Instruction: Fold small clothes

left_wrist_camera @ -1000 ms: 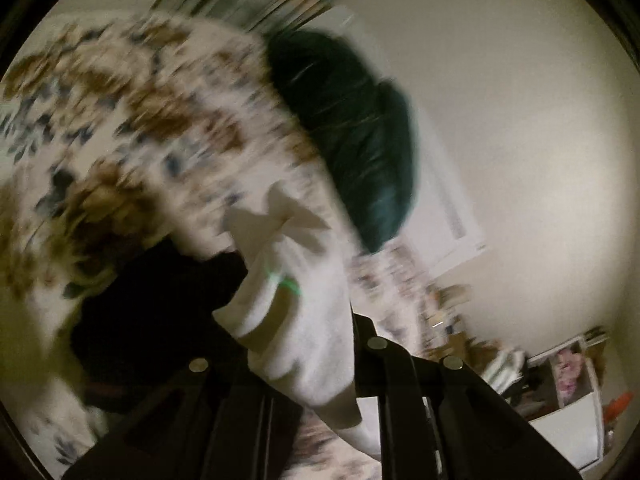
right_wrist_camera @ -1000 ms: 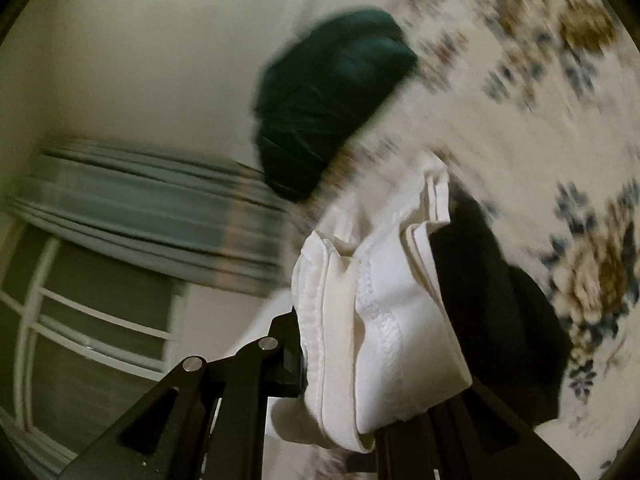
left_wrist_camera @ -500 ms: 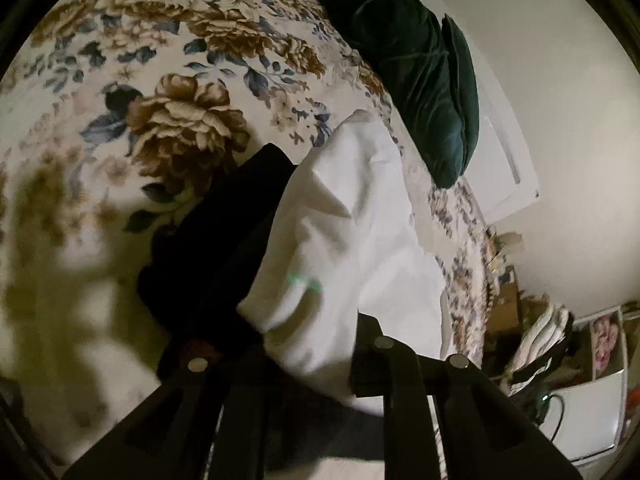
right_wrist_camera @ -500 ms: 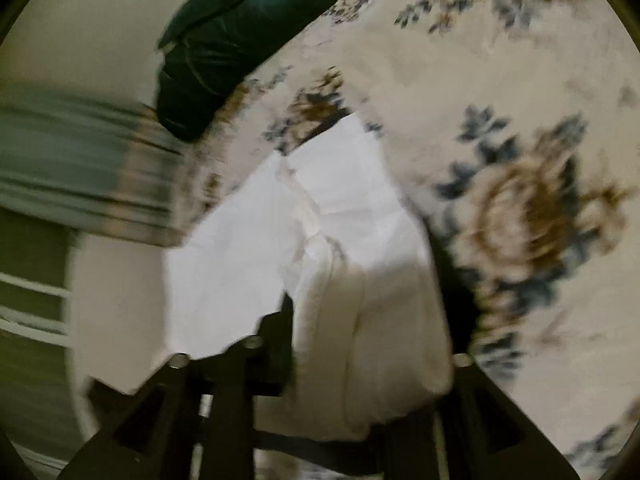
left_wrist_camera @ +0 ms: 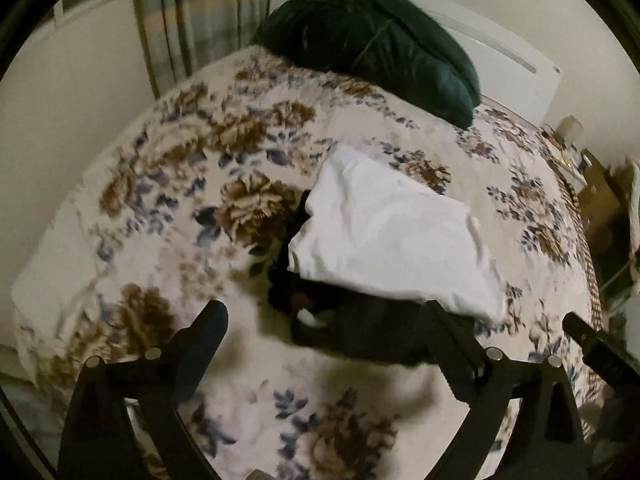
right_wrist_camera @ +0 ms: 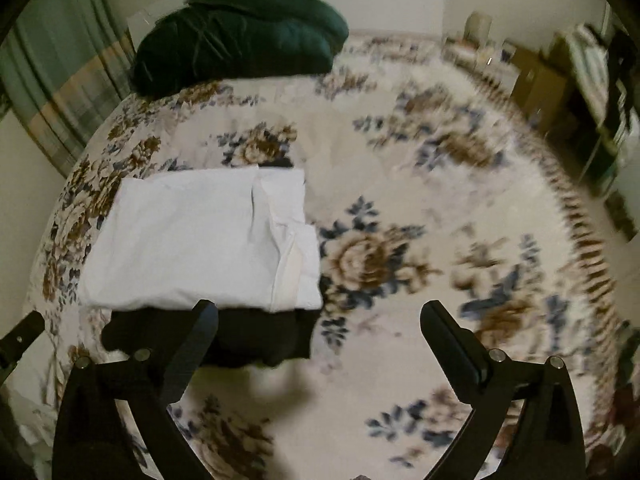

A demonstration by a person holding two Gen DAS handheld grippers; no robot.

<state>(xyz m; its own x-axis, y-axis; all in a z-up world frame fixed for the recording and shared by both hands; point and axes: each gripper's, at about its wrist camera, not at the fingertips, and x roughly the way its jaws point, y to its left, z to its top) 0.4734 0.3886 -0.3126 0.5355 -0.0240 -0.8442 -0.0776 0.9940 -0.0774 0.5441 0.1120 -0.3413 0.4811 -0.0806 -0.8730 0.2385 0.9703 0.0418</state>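
**K:** Left gripper (left_wrist_camera: pixel 322 312) jaws spread wide, nothing between them. Right gripper (right_wrist_camera: pixel 320 312) same: wide apart, holding nothing.

**M:** Where's the garment?

**K:** White folded garment (left_wrist_camera: pixel 384 236) lies flat on the floral bedspread (left_wrist_camera: pixel 160 184), just ahead of the left gripper and a bit toward its right finger. In the right wrist view it sits ahead and left, white garment (right_wrist_camera: pixel 200 240) edge near the left fingertip (right_wrist_camera: pixel 206 312). Not touching either pad as far as I can tell.

**M:** Anything under it?

**K:** Dark clothing (left_wrist_camera: pixel 360 332) underneath, sticking out on the near side. Mostly covered by the white piece and partly by the gripper fingers, so shape and fold state are unreadable. Small white bit shows at its edge in the left view, can't identify it.

**M:** Background?

**K:** Dark green pillow (right_wrist_camera: pixel 240 36) far ahead at the head of the bed, curtain (left_wrist_camera: pixel 200 20) left of it. Right side of the right view is motion-blurred; shelves and boxes there are hard to make out. Black piece cut off at the left view's right edge, probably the other gripper, can't confirm.
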